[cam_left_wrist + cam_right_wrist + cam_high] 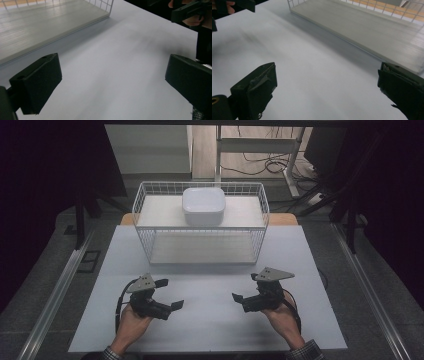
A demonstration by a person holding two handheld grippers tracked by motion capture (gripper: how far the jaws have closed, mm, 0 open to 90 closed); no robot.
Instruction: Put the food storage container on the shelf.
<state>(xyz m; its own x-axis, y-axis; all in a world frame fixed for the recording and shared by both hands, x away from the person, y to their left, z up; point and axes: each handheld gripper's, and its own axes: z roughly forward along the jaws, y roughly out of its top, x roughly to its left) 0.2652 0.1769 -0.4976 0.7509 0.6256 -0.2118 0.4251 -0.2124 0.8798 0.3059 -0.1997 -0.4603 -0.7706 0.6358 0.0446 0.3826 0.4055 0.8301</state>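
Observation:
A white wire rack (145, 210) with two shelves stands at the middle back of the white table top (210, 325). On its upper shelf rests a white square bowl (203, 205). My left gripper (170, 293) is held low near the front left, open and empty, its jaws pointing right. My right gripper (245, 287) is at the front right, also open and empty, jaws pointing left. In the left gripper view the jaws of the left gripper (112, 85) stand wide apart over bare table. The right gripper (327, 92) likewise spans bare table, and the rack's lower shelf (367, 27) lies beyond.
The rack's lower shelf (45, 22) is bare. A metal rail (55, 295) runs along the left of the table and another (370, 295) along the right. Cables and a desk frame (260, 155) lie on the floor behind.

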